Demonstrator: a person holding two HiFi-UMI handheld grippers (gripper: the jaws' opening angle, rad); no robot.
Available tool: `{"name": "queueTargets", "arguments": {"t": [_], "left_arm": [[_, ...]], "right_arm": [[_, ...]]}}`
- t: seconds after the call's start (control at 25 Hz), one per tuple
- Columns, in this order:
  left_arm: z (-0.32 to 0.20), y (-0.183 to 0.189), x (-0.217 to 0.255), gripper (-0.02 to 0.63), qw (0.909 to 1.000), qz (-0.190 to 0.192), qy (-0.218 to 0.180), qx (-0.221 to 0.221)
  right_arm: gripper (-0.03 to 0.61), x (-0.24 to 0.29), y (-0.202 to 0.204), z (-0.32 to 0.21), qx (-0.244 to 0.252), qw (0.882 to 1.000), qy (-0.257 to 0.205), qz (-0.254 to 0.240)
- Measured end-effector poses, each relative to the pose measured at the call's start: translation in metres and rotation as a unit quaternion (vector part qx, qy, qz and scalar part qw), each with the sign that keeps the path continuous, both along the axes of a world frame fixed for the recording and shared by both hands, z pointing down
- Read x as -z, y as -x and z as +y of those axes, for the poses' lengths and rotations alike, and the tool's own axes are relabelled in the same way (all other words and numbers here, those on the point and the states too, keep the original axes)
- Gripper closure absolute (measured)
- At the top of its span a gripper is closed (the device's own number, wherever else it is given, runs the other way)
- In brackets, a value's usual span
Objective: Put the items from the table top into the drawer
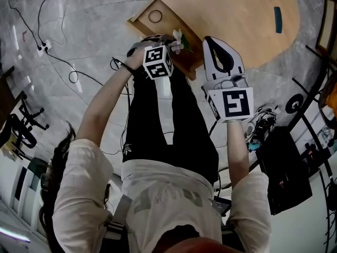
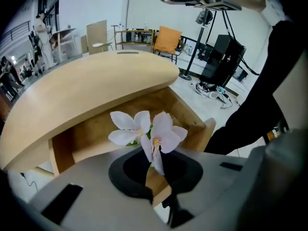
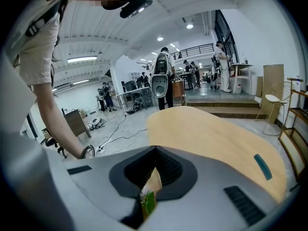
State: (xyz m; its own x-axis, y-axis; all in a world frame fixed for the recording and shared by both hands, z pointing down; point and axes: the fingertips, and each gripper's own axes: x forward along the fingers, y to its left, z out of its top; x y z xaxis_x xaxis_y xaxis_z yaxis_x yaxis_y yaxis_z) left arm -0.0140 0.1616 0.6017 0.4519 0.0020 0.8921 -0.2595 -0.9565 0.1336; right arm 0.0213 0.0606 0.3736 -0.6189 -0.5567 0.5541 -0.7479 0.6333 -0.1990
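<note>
**Desk:** What does the left gripper [image 1: 169, 45] carry?

**Photographer:** A flower [image 2: 144, 131], with white petals flushed pink and yellow at the throats. The left fingers [image 2: 126, 179] are drawn narrow on its stem, and the blooms stand up past the tips.

**Desk:** Where is the flower in relation to the drawer [image 1: 138, 24]?

**Photographer:** It is held in the air over the open drawer, which is pulled out from under the pale oval surface [image 1: 237, 20]. In the left gripper view the petals show against the drawer's wooden inside. The surface's rounded edge overhangs behind them.

**Desk:** Is anything in the drawer?

**Photographer:** A thin ring [image 1: 155, 16] lies on its floor, toward the far corner.

**Desk:** And the right gripper [image 1: 211, 42]?

**Photographer:** It is just beside the left one, at the surface's near edge and tilted down across the wood. Its fingers [image 3: 120, 177] sit close together. A tan-and-green sliver [image 3: 148, 196] shows in the slot between them. I cannot tell whether that is something gripped or something seen through the gap.

**Desk:** What is on the surface?

**Photographer:** One small teal strip [image 1: 277, 19] lies flat, well apart from both grippers and toward the far rim. The right gripper view shows it too.

**Desk:** And the person?

**Photographer:** Seen from above, in a white shirt and dark trousers, both arms stretched toward the drawer. Cables trail across the grey floor [image 1: 79, 30].
</note>
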Motion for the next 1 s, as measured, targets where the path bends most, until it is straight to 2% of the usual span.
{"name": "queueTargets", "arguments": {"t": [0.08,0.2,0.36,0.6,0.64,0.76,0.92,1.0], "left_arm": [[-0.003,-0.002,-0.003,0.571,0.9998,-0.001,0.017,-0.004],[-0.01,-0.011,-0.004,0.571,0.9997,0.002,0.021,-0.013],[-0.017,-0.022,-0.003,0.571,0.9996,0.011,0.026,0.002],[-0.01,-0.031,-0.008,0.568,0.9993,-0.004,0.02,-0.032],[-0.01,-0.032,-0.009,0.547,0.9993,-0.006,0.019,-0.032],[-0.011,-0.037,-0.008,0.431,0.9997,0.0,0.011,-0.023],[-0.009,-0.038,0.001,0.387,0.9996,0.016,0.017,-0.015],[-0.007,-0.037,0.005,0.345,0.9994,0.024,0.02,-0.012]], "right_arm": [[0.574,-0.005,0.001,0.002,-0.005,1.0,0.006,-0.001],[0.574,-0.006,0.003,0.001,-0.01,1.0,0.01,-0.004],[0.574,-0.004,0.003,-0.002,-0.013,1.0,0.007,-0.006],[0.574,-0.005,-0.007,-0.007,-0.027,1.0,0.006,-0.004],[0.574,-0.006,-0.008,-0.007,-0.029,1.0,0.006,-0.004],[0.574,-0.007,-0.011,-0.008,-0.033,0.999,0.009,-0.005],[0.574,-0.005,-0.01,-0.007,-0.031,0.999,0.009,-0.008],[0.574,-0.005,-0.01,-0.007,-0.034,0.999,0.009,-0.01]]}}
